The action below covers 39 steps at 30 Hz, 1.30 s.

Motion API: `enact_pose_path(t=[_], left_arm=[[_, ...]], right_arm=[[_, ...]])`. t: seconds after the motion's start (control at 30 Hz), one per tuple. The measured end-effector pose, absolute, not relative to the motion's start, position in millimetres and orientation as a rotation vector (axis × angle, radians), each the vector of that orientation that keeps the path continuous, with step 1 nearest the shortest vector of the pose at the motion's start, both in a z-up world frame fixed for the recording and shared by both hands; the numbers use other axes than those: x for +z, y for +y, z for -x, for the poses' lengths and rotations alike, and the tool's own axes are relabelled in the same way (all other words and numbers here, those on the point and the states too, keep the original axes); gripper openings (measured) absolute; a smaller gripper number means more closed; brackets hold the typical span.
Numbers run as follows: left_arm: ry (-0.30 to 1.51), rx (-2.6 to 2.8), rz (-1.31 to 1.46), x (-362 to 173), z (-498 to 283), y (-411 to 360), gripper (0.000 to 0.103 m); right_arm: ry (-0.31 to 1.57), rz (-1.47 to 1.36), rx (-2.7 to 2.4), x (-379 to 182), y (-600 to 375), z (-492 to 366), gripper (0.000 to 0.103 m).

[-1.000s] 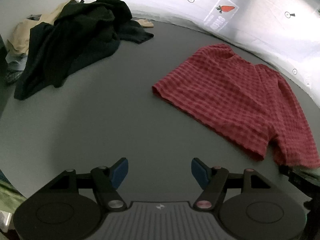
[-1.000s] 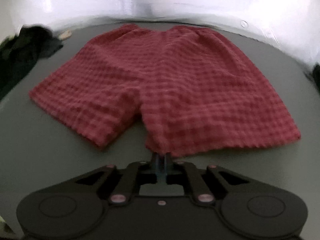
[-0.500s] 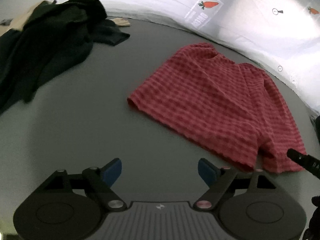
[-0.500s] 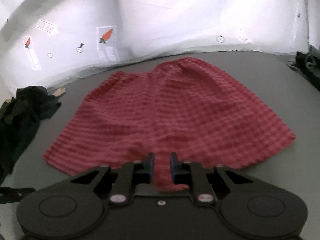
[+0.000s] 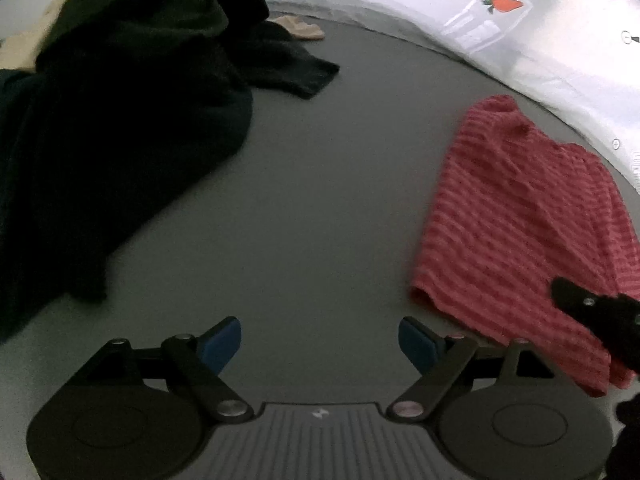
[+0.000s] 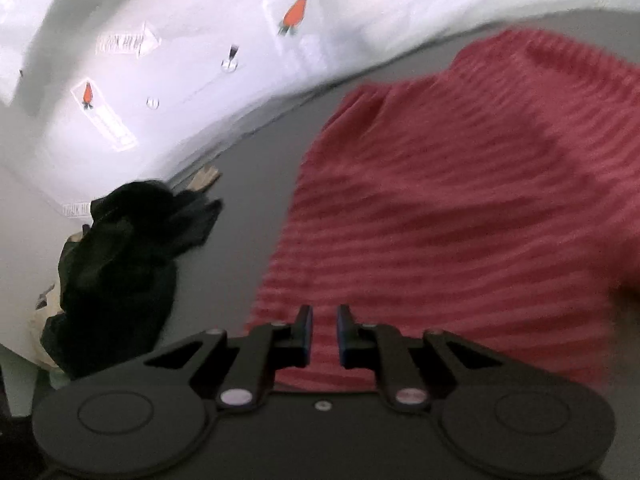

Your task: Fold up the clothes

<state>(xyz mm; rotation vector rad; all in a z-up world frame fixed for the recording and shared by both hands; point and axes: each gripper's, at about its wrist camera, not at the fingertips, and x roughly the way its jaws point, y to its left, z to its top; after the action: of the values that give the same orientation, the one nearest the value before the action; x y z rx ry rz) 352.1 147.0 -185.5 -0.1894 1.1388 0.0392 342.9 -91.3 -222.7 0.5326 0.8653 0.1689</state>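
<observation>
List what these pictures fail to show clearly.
- Red shorts: right wrist view, motion blur smears the weave; the right edge cuts them off.
- Beige cloth: left wrist view, mostly buried under the black pile.
- Right gripper: whether its pads pinch the shorts is unclear.

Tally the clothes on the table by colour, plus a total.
Red: 1, the red checked shorts
Black: 1 heap, the black garments; I cannot tell how many pieces are in it
Beige: 2 visible bits, a beige piece behind the heap and beige fabric under its left side; possibly one garment
Total: 4 visible items or heaps
</observation>
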Motion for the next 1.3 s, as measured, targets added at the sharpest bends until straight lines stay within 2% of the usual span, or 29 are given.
enact_pose_path(t=[0.27,0.7,0.73,0.8,0.83,1.07,1.3], left_arm=[[1.203,0.004,0.192,-196,-372,179,0.087],[1.229,0.022,0.235,-207,-382,194,0.090],[1.228,0.023,0.231,-207,-382,193,0.090],[1.224,0.023,0.229,-206,-381,193,0.090],[1.222,0.024,0.231,-206,-381,194,0.090],[1.175,0.058,0.237,-191,-368,191,0.090],[1.146,0.020,0.195,-178,-342,151,0.090]], right_arm=[[0.910,-0.351,0.223,-226,-14,-371,0.024],[0.951,-0.153,0.271,-240,23,-381,0.037],[0.947,-0.132,0.273,-240,25,-380,0.036],[0.933,-0.077,0.261,-240,28,-378,0.020],[0.930,-0.064,0.259,-240,27,-378,0.003],[0.866,-0.227,0.233,-225,-11,-366,0.002],[0.785,-0.372,0.161,-201,-77,-341,0.002]])
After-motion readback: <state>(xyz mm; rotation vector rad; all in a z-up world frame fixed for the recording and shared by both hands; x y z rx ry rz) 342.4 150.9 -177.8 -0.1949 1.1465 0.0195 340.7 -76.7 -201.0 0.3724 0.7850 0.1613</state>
